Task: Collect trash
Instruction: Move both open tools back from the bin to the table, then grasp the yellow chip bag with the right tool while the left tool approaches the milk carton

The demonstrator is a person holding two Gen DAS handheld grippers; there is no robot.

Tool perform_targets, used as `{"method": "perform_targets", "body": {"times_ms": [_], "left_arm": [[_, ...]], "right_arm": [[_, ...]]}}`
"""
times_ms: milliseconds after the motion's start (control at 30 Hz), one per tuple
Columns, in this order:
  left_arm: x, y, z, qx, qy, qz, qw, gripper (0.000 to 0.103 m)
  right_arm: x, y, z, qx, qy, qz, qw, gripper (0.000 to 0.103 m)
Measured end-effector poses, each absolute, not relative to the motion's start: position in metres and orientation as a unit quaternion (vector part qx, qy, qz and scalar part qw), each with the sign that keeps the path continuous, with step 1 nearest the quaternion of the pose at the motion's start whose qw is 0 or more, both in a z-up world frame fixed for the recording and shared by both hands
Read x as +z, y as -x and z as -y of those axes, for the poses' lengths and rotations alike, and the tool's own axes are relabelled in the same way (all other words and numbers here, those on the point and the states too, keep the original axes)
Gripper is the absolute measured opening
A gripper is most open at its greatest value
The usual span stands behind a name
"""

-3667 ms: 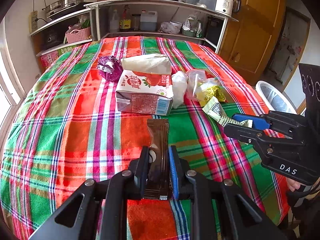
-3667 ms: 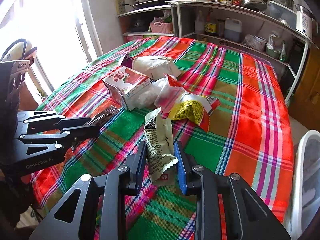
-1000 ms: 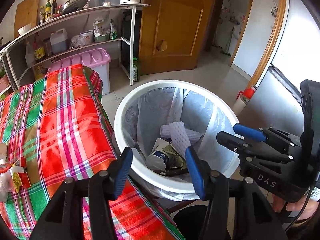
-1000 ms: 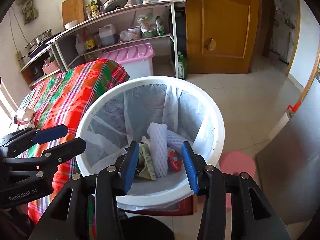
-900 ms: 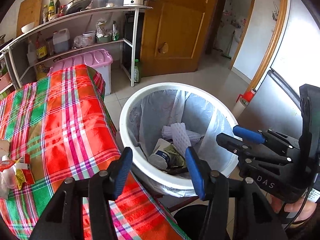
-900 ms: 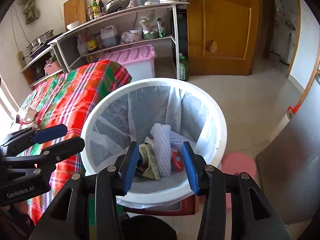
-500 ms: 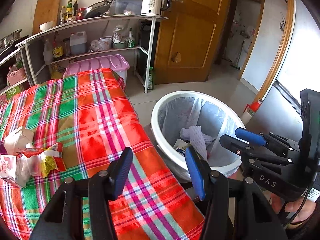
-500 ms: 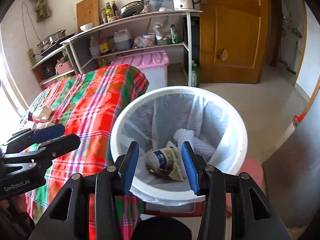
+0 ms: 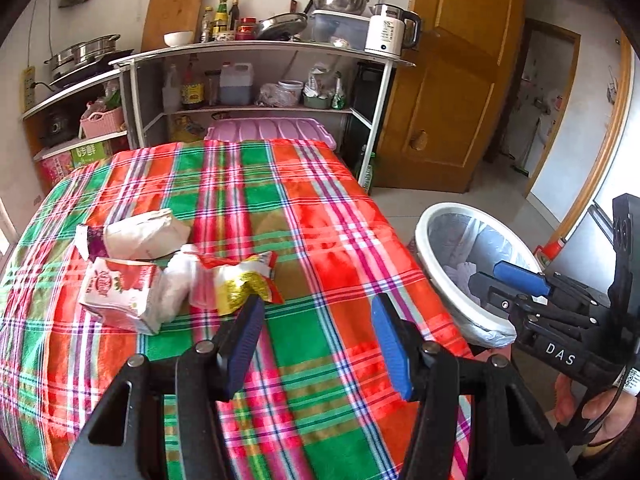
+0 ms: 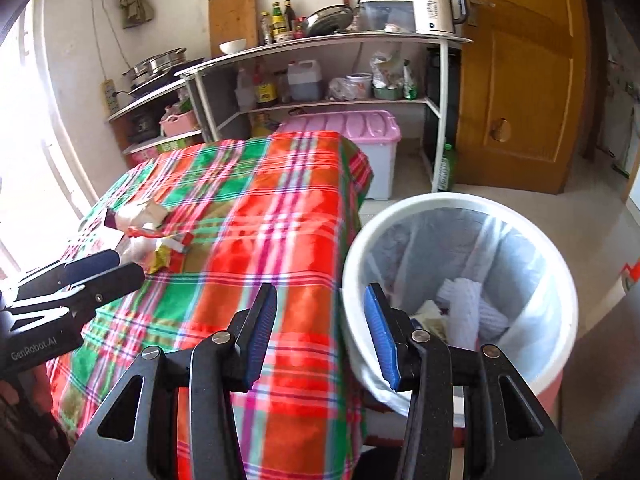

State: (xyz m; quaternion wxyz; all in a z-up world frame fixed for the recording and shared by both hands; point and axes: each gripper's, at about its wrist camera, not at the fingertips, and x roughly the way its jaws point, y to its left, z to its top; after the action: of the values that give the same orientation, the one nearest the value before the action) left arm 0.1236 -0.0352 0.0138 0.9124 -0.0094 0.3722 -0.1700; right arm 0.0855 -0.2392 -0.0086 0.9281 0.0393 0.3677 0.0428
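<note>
- Left tongs (image 9: 316,316) wide, empty, above the bench (image 9: 340,256); jaws just opened a touch further, nothing between them.
- Right tongs (image 10: 320,308) wide, empty, at the bench edge beside the bin (image 10: 556,264).
- Trash left on the bench: carton (image 9: 116,292), yellow wrapper (image 9: 240,284), white bags (image 9: 144,234), heaped together, touching.
- Wrappers probably light, soft, crinkly: pinch a loose edge. Carton likely stiffer, light: grip across a narrow end.
- Left view: heap piece by piece. Right view: bin contents, foam net (image 10: 460,312).
</note>
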Motion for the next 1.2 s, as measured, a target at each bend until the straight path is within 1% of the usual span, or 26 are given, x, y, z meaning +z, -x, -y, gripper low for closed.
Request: {"method": "perform_targets", "body": {"times_ms": [133, 467, 600, 833, 933, 1067, 1200], "left_arm": [[0.010, -0.124, 0.003, -0.140, 0.025, -0.373, 0.917, 0.060], [-0.004, -0.135, -0.069, -0.084, 0.061, -0.380, 0.919, 0.062], [-0.008, -0.140, -0.089, -0.072, 0.070, -0.382, 0.918, 0.063], [-0.016, -0.158, -0.110, -0.071, 0.078, -0.392, 0.914, 0.065], [-0.021, -0.167, -0.118, -0.067, 0.085, -0.402, 0.909, 0.065], [-0.026, -0.177, -0.124, -0.073, 0.096, -0.410, 0.904, 0.066], [-0.029, -0.184, -0.128, -0.068, 0.094, -0.413, 0.903, 0.066]], "right_arm": [[-0.010, -0.095, 0.219, 0.064, -0.029, -0.369, 0.927, 0.050], [-0.020, -0.126, 0.165, 0.120, -0.012, -0.384, 0.915, 0.052], [-0.026, -0.139, 0.145, 0.138, -0.004, -0.392, 0.910, 0.056], [-0.040, -0.166, 0.108, 0.160, 0.025, -0.412, 0.896, 0.057], [-0.045, -0.178, 0.098, 0.171, 0.021, -0.422, 0.890, 0.058], [-0.054, -0.193, 0.085, 0.171, 0.022, -0.439, 0.882, 0.062], [-0.059, -0.206, 0.081, 0.166, 0.000, -0.444, 0.880, 0.063]]}}
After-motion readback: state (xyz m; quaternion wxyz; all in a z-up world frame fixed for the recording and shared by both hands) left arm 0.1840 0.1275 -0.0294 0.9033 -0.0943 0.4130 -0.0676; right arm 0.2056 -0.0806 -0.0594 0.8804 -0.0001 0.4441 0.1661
